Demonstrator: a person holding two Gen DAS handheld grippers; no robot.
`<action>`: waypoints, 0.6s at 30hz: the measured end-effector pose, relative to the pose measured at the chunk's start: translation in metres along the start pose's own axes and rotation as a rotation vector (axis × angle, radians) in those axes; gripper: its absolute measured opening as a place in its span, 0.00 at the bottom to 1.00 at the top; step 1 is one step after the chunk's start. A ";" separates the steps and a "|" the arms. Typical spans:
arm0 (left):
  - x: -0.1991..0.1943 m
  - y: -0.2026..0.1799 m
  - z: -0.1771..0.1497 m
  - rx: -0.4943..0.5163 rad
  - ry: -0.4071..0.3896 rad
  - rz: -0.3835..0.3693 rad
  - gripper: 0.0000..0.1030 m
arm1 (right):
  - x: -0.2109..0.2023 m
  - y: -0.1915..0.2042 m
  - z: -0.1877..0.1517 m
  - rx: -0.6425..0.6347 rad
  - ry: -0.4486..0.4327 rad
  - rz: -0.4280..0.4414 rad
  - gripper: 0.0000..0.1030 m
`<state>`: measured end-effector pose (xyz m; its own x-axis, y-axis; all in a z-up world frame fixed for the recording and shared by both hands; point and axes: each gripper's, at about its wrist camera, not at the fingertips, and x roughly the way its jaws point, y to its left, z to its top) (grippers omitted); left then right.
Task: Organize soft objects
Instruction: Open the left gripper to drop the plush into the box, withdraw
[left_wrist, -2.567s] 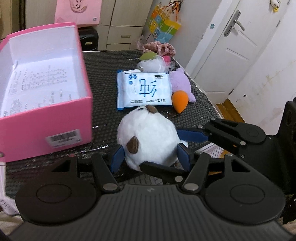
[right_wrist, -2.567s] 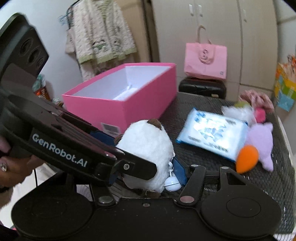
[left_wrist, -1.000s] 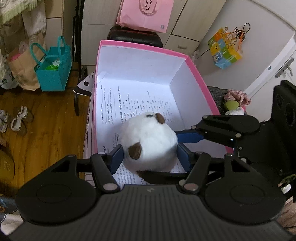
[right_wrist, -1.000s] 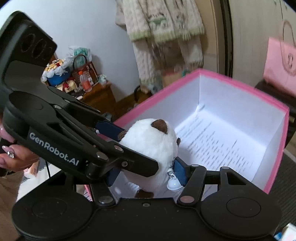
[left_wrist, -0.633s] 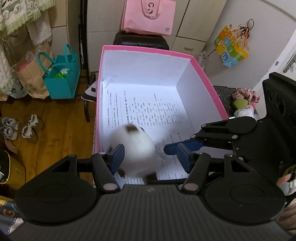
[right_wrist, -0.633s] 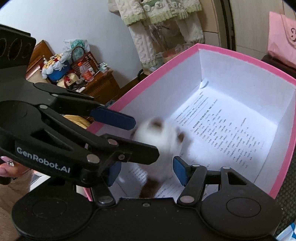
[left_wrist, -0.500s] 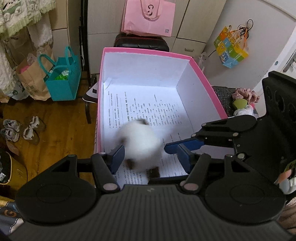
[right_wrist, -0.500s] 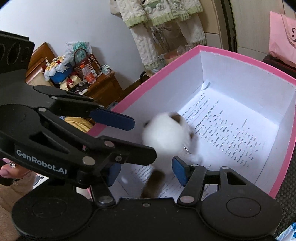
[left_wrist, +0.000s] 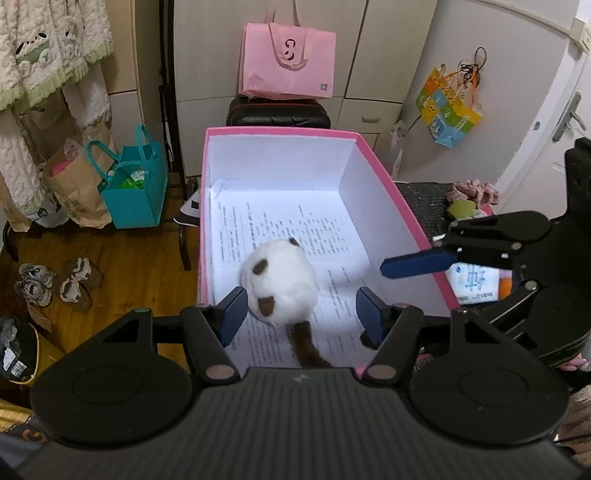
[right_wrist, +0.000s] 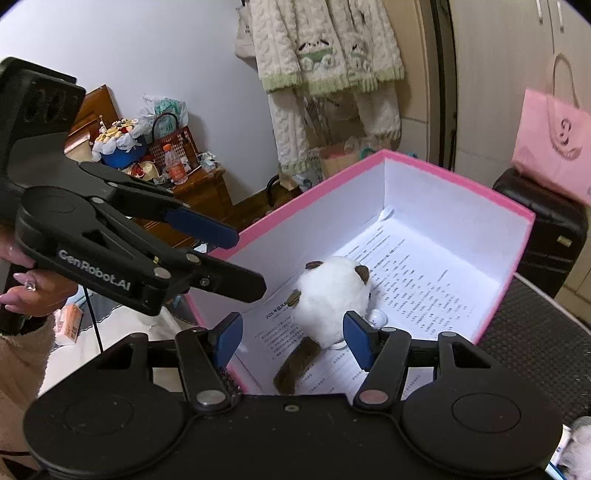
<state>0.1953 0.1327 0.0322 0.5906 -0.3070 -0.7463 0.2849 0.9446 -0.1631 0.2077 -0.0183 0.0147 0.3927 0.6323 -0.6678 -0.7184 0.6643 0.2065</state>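
Although both claws hang over the same pink box (left_wrist: 384, 173), neither has hold of anything: the left gripper (left_wrist: 297, 310) stands released with its blue pads clear of the toy, its jaws having just been opening with nothing pressed between them. The right gripper (right_wrist: 293, 338) is likewise released, its pads apart, and the toy seen between them lies lower down on the box floor, untouched.

Below both, the white plush toy (left_wrist: 279, 282) rests on the printed paper (left_wrist: 295, 229) lining the box, near the close end, its brown tail (left_wrist: 304, 345) trailing toward the cameras. A small pale bead or bell (right_wrist: 377, 316) sits just beside it.

Judging by its fluffy round body, the toy should be light and very soft, giving under the pads rather than slipping; a hold across the middle of the body would suit better than the thin tail or small ears.

Outside the box, on the dark table (right_wrist: 535, 332), a tissue pack (left_wrist: 471, 282) waits.
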 end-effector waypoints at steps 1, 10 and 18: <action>-0.002 -0.002 -0.002 0.000 0.004 -0.006 0.62 | -0.005 0.002 -0.002 -0.007 -0.007 -0.007 0.64; -0.030 -0.029 -0.022 0.058 -0.011 -0.005 0.64 | -0.054 0.015 -0.022 -0.037 -0.091 -0.057 0.64; -0.056 -0.073 -0.036 0.182 -0.048 -0.014 0.68 | -0.112 0.020 -0.048 -0.039 -0.210 -0.160 0.64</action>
<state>0.1145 0.0856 0.0625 0.6194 -0.3292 -0.7127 0.4229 0.9048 -0.0504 0.1220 -0.0945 0.0593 0.6106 0.5917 -0.5263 -0.6575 0.7492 0.0796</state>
